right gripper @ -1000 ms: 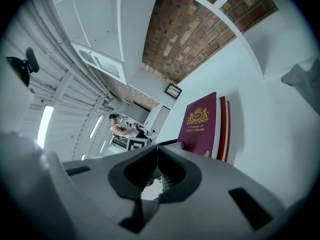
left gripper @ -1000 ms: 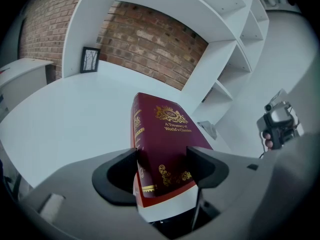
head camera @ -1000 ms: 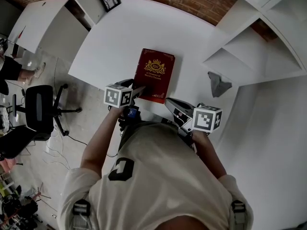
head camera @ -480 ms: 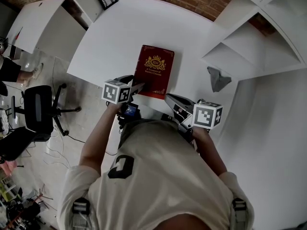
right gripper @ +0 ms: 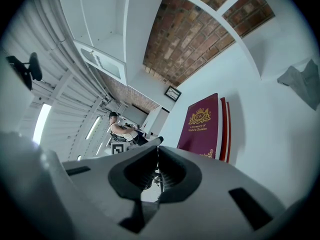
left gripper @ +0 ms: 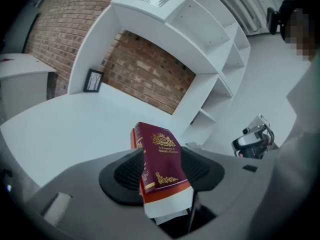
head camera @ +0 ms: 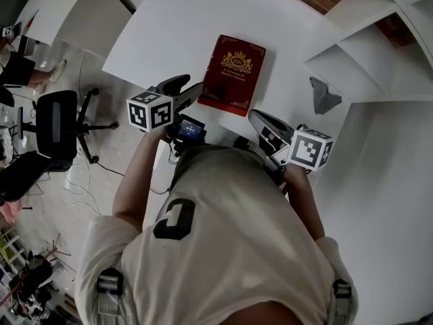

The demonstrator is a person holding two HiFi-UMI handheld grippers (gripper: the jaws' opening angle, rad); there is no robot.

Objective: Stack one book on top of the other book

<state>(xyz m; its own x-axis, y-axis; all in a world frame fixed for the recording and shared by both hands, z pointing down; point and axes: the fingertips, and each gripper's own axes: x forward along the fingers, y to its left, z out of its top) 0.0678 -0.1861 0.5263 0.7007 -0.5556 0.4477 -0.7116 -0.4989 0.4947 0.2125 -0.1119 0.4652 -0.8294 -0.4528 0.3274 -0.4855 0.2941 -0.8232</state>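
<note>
Maroon gilt-crested hardback book (head camera: 234,74) lies on the white table (head camera: 169,32) in the head view. The left gripper (head camera: 191,90) sits at its eight o'clock and the right gripper (head camera: 256,117) at five, both clear of it.

Left gripper view: jaws apart, just been closing, nothing gripped; the book lies beyond them.

Right gripper view: jaws together, empty. The red second book (right gripper: 228,129) lies underneath, so stacking looks complete.
</note>
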